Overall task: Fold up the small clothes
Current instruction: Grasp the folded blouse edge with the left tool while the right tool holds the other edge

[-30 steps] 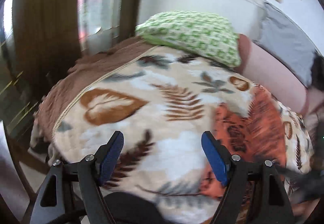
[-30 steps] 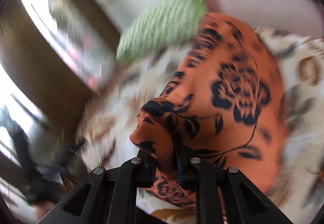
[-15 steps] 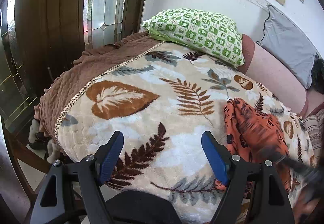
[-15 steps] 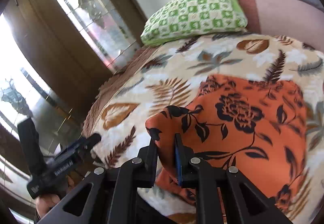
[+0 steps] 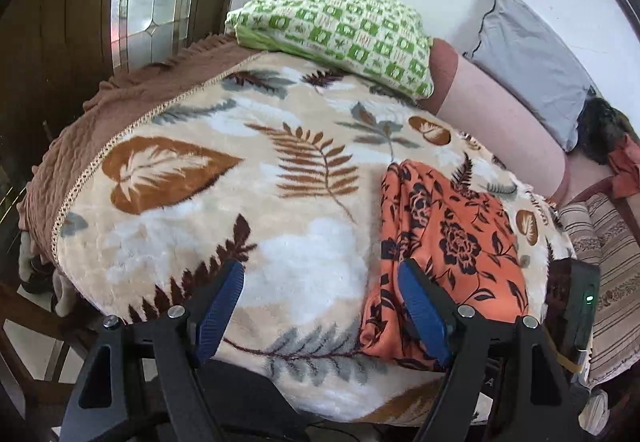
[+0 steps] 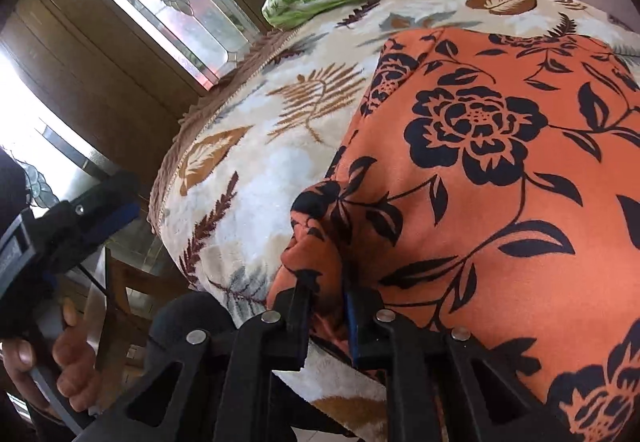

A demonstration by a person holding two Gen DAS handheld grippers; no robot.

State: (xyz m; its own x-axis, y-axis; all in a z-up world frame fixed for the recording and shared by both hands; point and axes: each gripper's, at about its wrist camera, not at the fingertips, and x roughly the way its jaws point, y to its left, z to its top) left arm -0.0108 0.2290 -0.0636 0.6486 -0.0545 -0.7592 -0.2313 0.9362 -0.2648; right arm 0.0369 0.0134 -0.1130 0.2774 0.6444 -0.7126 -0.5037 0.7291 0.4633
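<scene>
Lying flat on the leaf-patterned blanket [image 5: 288, 242] of a bed, the orange floral garment [image 5: 452, 238] sits on the right part of the blanket, its near end hanging over the front edge. Its long axis runs from that front edge away toward the pink bolster [image 5: 500, 122] at the far side. The right gripper [image 6: 326, 306] has its fingers clenched on a bunched fold at the garment's near left corner, cloth puckering up between them. The left gripper [image 5: 320, 306] hangs over the blanket's front edge with its blue-padded fingers [image 5: 220, 306] released and spread wide, nothing between them; the right-hand one overlaps the garment's left border in the left wrist view, though whether it touches cannot be told. No container shows in either view. Beyond the garment, a green checked pillow [image 5: 340, 34] rests at the blanket's far end, a grey pillow [image 5: 528, 62] leans on the wall, and a striped cushion [image 5: 612, 274] lies to the right. A brown quilt [image 5: 100, 122] edges the blanket's left side.
</scene>
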